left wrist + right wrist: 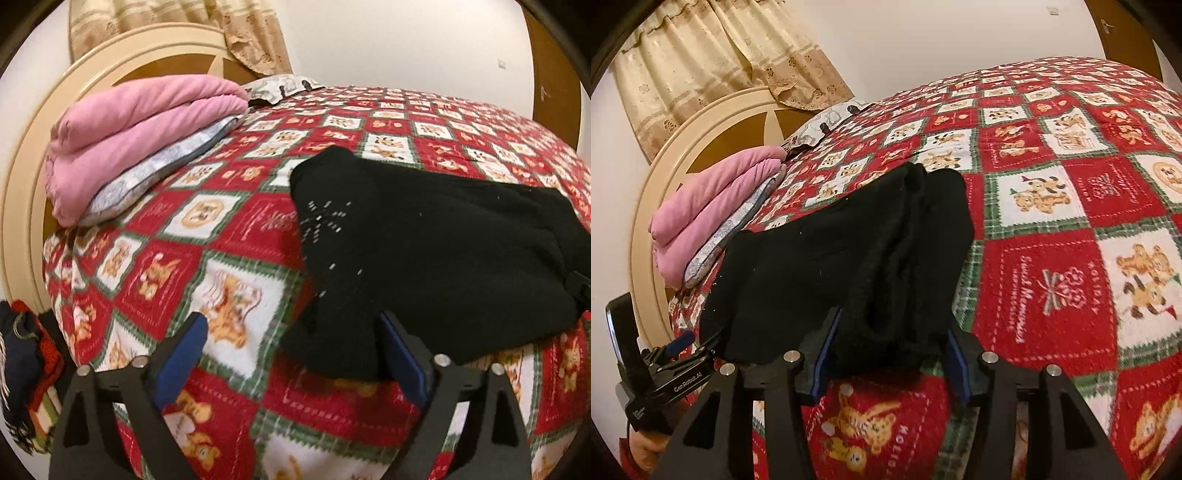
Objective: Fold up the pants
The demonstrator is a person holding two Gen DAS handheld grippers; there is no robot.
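Observation:
Black pants (424, 258) lie bunched on a red checked bedspread (229, 229); a small silver motif shows near their left edge. My left gripper (291, 328) is open, its right blue finger (402, 354) touching the near corner of the pants. In the right wrist view the pants (849, 251) lie folded in thick layers. My right gripper (890, 332) is open with the near edge of the pants between its blue fingers (955, 354). The left gripper also shows at the lower left of the right wrist view (679, 343).
A folded pink blanket (140, 136) on a grey pillow (155, 173) lies at the bed's head by a round cream headboard (22, 206). Curtains (713, 66) hang behind. Dark clothes (22, 354) are piled at the left beside the bed. The bedspread (1052, 221) stretches to the right.

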